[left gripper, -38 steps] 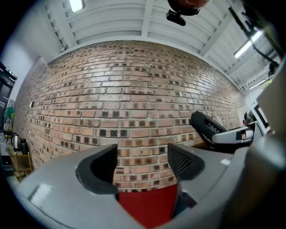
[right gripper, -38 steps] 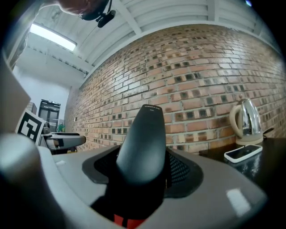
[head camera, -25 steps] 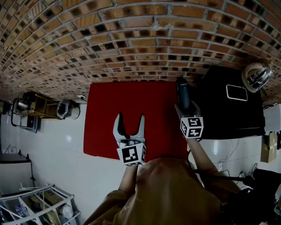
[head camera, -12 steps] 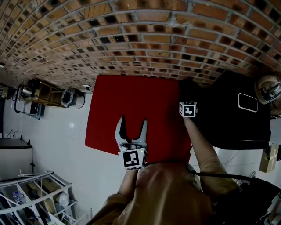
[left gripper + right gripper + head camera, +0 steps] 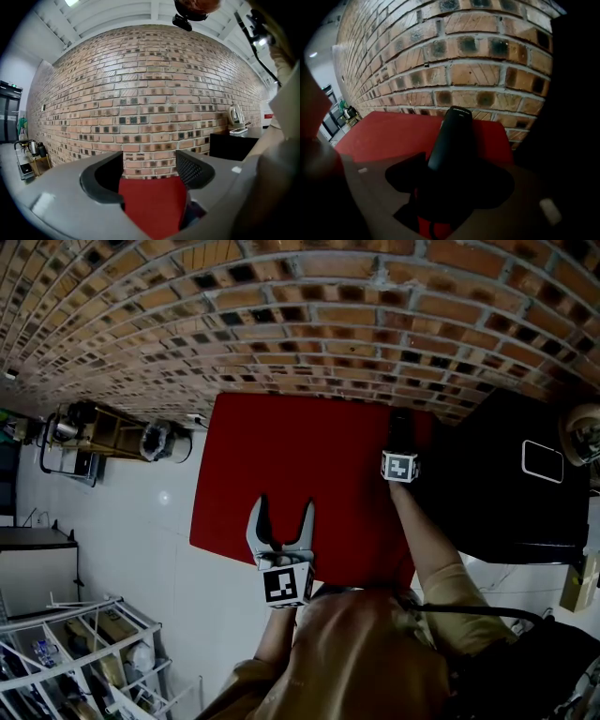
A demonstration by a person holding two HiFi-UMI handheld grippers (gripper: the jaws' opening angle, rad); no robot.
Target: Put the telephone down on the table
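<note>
A brick wall (image 5: 300, 334) fills the upper part of the head view. Below it, at the middle of the frame, lies the red table (image 5: 300, 465), with a black table (image 5: 497, 512) just beside it at the right.

The left claw (image 5: 283, 512) hangs over the lower edge of the red table at the frame's lower middle. Its jaws are spread wide with nothing between them; in the left gripper view only red table top and brick show in the gap.

The right claw (image 5: 400, 427) reaches to the upper right corner of the red table, close to the wall. In the right gripper view it pinches the black telephone (image 5: 452, 136), and its jaws are opening. The telephone slants up towards the bricks over that corner; whether it touches the table top cannot be told.

A kettle (image 5: 583, 432) stands at the right edge of the head view.
</note>
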